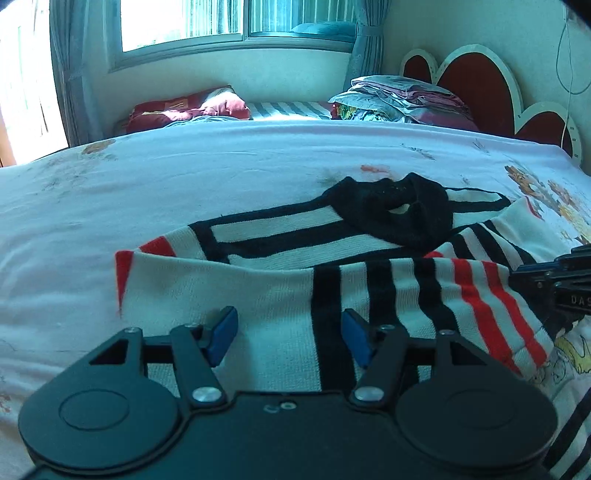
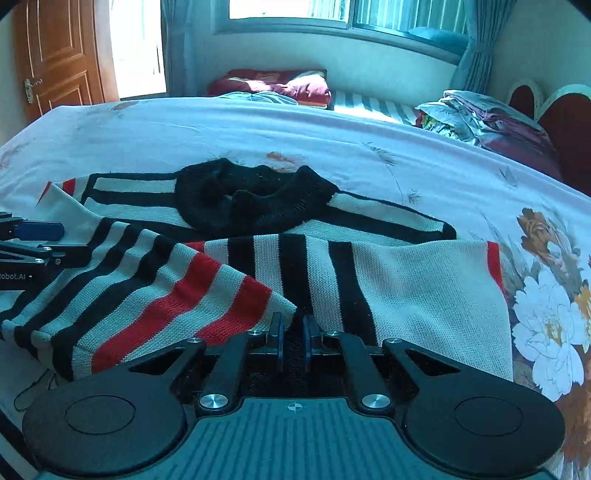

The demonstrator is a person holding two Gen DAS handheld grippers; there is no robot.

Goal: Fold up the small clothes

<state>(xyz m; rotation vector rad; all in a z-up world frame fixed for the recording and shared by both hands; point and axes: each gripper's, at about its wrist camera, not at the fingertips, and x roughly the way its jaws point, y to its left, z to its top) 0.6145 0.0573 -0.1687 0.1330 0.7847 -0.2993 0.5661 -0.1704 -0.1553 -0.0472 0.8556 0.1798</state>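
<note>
Right gripper (image 2: 293, 341) low over the bed (image 2: 221, 125), jaws nearly closed, pinching the near edge of the striped sweater (image 2: 406, 288); left gripper (image 1: 288, 334) level, jaws spread apart above the knit, holding nothing. Sweater lies partly folded on the floral sheet, black collar (image 2: 255, 199) at 12 o'clock. Folded bedding pile (image 2: 480, 118) at 2 o'clock by the headboard (image 1: 476, 77); window (image 2: 332, 11) beyond, door (image 2: 55, 55) at 10.

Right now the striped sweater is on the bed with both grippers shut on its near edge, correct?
Not quite. Only the right gripper is shut on the striped sweater; its wrist view shows fabric pinched. The left wrist view shows the left gripper open over the knit. The sweater is on the bed.
</note>
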